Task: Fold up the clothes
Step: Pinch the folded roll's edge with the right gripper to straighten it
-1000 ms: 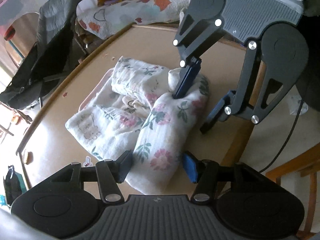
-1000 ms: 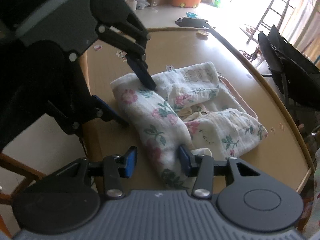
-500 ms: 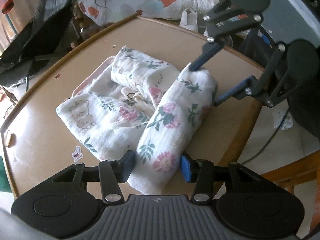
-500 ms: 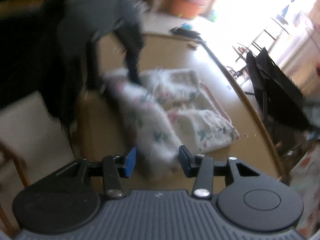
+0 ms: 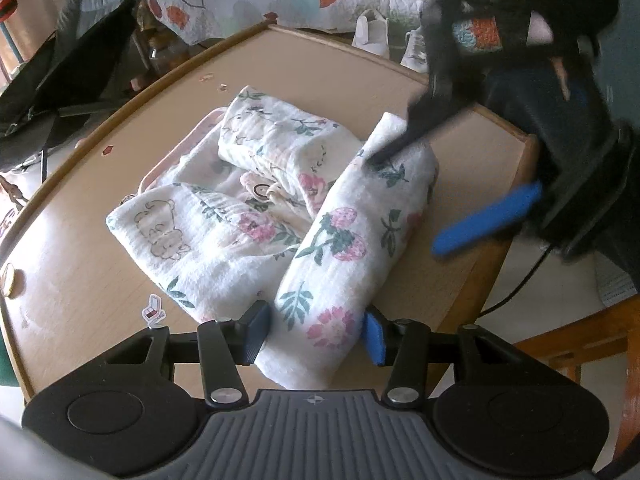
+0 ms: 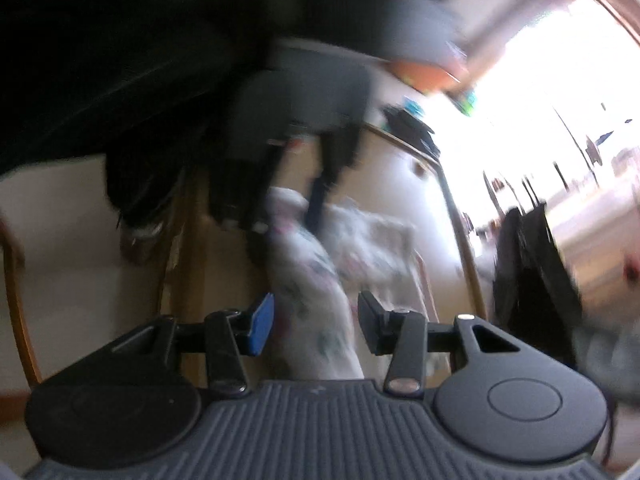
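A white floral garment (image 5: 192,220) lies on the round tan table (image 5: 80,280), with one long folded band (image 5: 348,220) laid along its right side. My left gripper (image 5: 316,332) straddles the near end of that band; its jaws are easing open and its pads stand at the cloth's sides without squeezing it. My right gripper (image 5: 404,204) is at the band's far end, open. One dark finger (image 5: 400,140) rests on the cloth and the blue one (image 5: 488,216) hangs clear beside it. The blurred right wrist view shows the band (image 6: 316,280) running between that gripper's (image 6: 316,320) spread pads.
A pink flat edge (image 5: 160,160) shows under the garment. A small sticker (image 5: 153,312) lies near the table's front. A black chair (image 5: 60,80) stands at the left, a patterned quilt (image 5: 280,0) and white shoes (image 5: 372,32) behind, a wooden chair (image 5: 580,340) at the right.
My right gripper has rolled and swung to the right of the band's far end, and its view has blurred. The left gripper has stayed at the near end.
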Tool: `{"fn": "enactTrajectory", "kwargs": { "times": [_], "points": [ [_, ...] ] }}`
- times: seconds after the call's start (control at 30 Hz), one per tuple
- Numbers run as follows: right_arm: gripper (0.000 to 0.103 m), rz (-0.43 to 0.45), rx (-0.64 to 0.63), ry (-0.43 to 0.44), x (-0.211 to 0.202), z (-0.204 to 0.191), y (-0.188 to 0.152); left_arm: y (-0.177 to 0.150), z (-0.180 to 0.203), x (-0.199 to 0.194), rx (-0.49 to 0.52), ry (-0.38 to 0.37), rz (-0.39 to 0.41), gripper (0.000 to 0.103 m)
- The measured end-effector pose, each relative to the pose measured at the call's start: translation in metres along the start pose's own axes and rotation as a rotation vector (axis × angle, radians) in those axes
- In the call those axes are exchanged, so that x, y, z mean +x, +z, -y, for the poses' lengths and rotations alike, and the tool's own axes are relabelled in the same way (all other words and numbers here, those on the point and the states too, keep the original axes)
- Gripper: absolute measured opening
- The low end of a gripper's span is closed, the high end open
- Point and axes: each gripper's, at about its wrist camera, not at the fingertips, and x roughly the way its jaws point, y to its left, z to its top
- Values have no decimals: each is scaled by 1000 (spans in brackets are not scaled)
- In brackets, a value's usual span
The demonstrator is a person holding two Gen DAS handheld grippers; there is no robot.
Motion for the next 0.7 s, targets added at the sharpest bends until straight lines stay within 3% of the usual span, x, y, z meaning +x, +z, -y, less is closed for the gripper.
{"fn": "enactTrajectory", "kwargs": {
  "times": [0.13,0.33,0.43,0.5,0.7],
  "points": [
    [42,-35,-81,-14,22,-14,7,14,-14,15,-2,-2,2,51],
    [39,-64,-59,-26,38,-13,7,19,-21,20,-1,-3,14,52],
    [30,-72,-26,-21,43,-8,6,17,-19,22,5,9,31,60],
    [29,-74,10,-3,45,-2,7,14,-16,21,4,33,60,66],
    [26,-76,173,73,45,20,6,2,2,8,70,194,136,67]
  ]
}}
